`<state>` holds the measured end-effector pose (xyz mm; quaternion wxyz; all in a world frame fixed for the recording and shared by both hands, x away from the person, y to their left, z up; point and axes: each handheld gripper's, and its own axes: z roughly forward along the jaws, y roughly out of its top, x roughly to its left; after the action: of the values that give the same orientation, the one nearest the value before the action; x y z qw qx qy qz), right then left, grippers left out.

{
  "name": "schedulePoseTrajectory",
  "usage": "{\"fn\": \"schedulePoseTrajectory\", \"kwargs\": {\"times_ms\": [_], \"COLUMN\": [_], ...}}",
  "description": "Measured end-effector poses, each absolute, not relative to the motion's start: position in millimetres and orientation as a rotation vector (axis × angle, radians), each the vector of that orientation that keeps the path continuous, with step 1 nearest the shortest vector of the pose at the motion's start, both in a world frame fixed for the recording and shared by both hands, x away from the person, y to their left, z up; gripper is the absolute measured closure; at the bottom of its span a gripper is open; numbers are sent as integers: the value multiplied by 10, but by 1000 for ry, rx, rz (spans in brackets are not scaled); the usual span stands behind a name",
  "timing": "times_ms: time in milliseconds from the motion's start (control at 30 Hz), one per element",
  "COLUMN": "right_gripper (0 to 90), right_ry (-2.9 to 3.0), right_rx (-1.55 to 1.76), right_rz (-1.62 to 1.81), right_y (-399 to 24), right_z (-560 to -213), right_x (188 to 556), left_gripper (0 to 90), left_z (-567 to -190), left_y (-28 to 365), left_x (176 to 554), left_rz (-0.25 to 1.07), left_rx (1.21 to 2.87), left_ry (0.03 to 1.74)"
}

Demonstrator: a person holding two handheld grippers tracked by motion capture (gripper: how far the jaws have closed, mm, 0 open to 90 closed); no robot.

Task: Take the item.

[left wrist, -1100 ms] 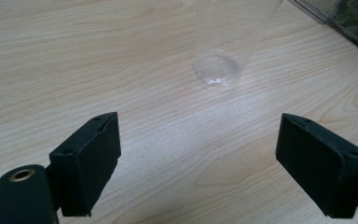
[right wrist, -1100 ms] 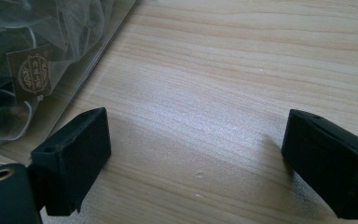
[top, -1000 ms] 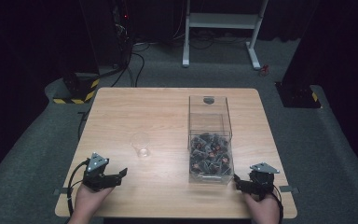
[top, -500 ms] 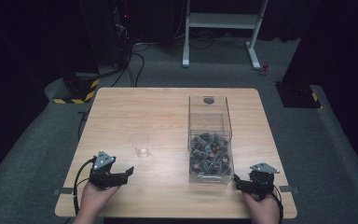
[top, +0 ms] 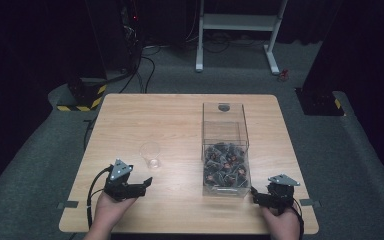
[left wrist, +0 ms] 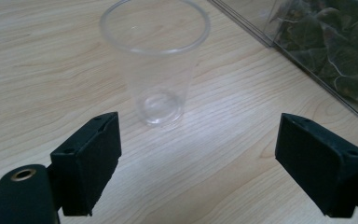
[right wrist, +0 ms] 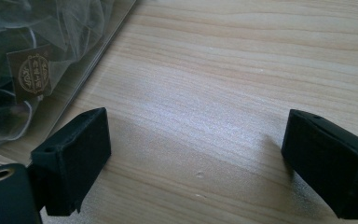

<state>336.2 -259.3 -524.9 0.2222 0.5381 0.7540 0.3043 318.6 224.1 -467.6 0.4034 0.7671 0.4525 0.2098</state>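
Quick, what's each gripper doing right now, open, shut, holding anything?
Left gripper: open, holding nothing, facing the clear cup.
Right gripper: open, holding nothing.

One wooden table (top: 180,120). One clear plastic cup (top: 150,155) stands on it. One clear rectangular box (top: 225,150) stands on it too, holding a heap of dark tea bags (top: 225,167), too many and too tangled to count. Two handheld grippers: the left gripper (top: 142,185) and the right gripper (top: 257,196).

Grey carpet floor (top: 360,165), dark room — white stand (top: 240,22) behind
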Motion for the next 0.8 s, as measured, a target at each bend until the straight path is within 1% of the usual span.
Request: {"fn": "schedulePoseTrajectory", "kwargs": {"times_ms": [167,467,800], "right_gripper": [77,78,78], "right_ry": [2084,2089,2102], "right_rx": [1483,1473,1459], "right_rz": [840,836,842], "right_y": [-2595,-2601,-2596], "right_z": [-5249,-5251,-5250], "right_x": [3364,3363,3373], "left_gripper": [149,153,161], "left_z": [-4636,-4517,-4461], "left_y": [2100,1889,1807], "left_x": [3204,3236,3251], "left_rz": [521,514,508], "left_rx": [1965,1949,1935], "left_ry": [1098,1024,1002]}}
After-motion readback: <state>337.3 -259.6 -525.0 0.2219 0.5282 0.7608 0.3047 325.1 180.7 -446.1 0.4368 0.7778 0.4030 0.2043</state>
